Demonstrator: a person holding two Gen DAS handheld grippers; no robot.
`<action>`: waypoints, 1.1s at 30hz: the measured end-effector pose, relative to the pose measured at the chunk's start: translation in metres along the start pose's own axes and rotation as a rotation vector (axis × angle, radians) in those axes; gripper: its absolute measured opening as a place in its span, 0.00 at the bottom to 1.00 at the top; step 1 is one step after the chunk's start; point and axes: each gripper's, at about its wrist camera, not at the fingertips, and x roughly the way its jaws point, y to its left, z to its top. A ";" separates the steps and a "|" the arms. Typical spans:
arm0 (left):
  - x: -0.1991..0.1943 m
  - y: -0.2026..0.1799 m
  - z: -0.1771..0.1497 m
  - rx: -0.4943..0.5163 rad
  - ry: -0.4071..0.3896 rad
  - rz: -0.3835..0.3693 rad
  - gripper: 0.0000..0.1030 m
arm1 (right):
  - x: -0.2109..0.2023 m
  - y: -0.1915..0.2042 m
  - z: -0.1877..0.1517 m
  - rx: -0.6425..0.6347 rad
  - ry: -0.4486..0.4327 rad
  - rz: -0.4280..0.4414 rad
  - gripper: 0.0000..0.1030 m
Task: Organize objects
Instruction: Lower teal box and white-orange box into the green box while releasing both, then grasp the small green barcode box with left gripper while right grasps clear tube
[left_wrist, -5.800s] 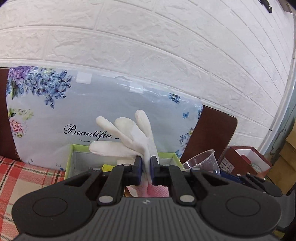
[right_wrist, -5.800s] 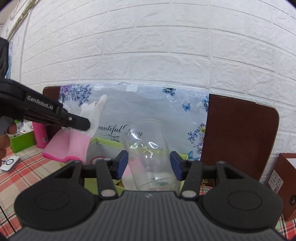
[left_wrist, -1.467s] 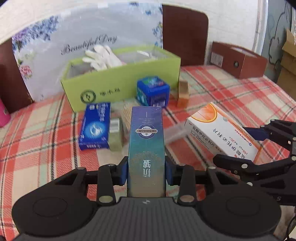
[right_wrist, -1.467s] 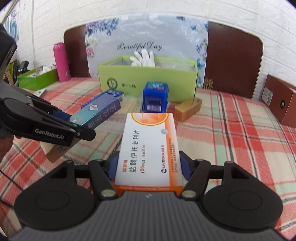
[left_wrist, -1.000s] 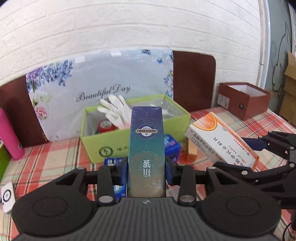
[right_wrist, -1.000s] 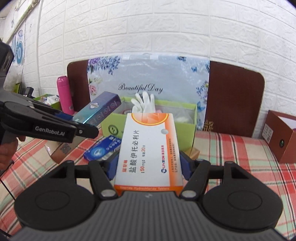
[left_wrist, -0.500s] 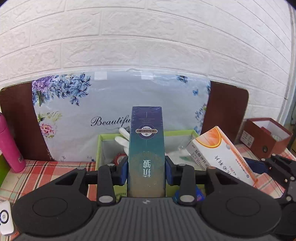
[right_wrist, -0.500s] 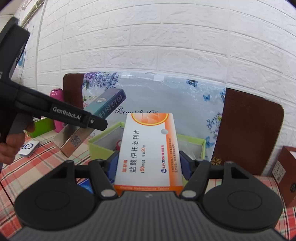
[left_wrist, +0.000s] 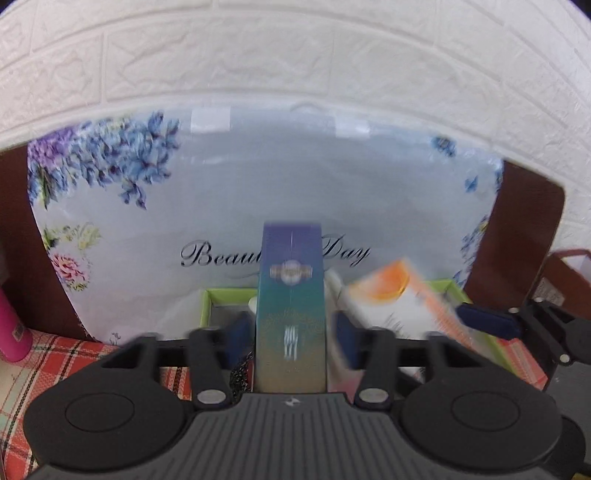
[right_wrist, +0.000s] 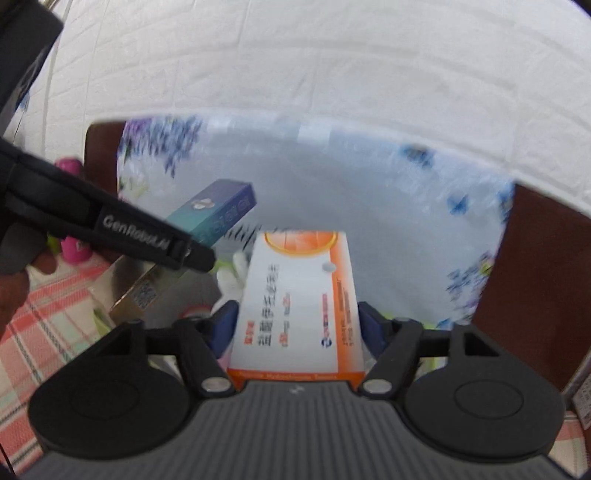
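Observation:
A tall teal-and-purple box (left_wrist: 291, 310) stands between the pads of my left gripper (left_wrist: 291, 338). The jaws are opening, and a thin gap shows on each side of the box. It hangs over the green open box (left_wrist: 207, 295), where a white glove (left_wrist: 334, 284) lies. An orange-and-white medicine box (right_wrist: 299, 302) lies between the pads of my right gripper (right_wrist: 299, 326). Those jaws are opening too, and the pads stand just off its sides. The left gripper's finger (right_wrist: 147, 236) crosses the right wrist view with the teal box (right_wrist: 218, 214) beside it.
A floral "Beautiful Day" board (left_wrist: 221, 206) leans on the white brick wall behind the green box, with a brown panel (left_wrist: 528, 229) behind it. A pink bottle (left_wrist: 11, 332) stands left, a brown carton (left_wrist: 565, 269) right. A red checked cloth (left_wrist: 44, 362) covers the table. A person's hand (right_wrist: 14, 280) shows at the left edge.
Both grippers have moved forward over the green box, close to the floral board. Their pads, pressed on the two boxes before, now stand off them. Both boxes look motion-blurred.

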 end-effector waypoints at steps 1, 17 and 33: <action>0.003 0.000 -0.004 0.007 0.002 0.021 0.72 | 0.001 0.003 -0.006 -0.019 0.001 -0.010 0.89; -0.068 -0.007 -0.033 0.013 0.003 0.061 0.72 | -0.084 -0.007 -0.021 0.075 -0.097 -0.053 1.00; -0.127 -0.017 -0.138 -0.072 0.146 -0.010 0.73 | -0.163 0.018 -0.110 0.130 0.035 0.094 1.00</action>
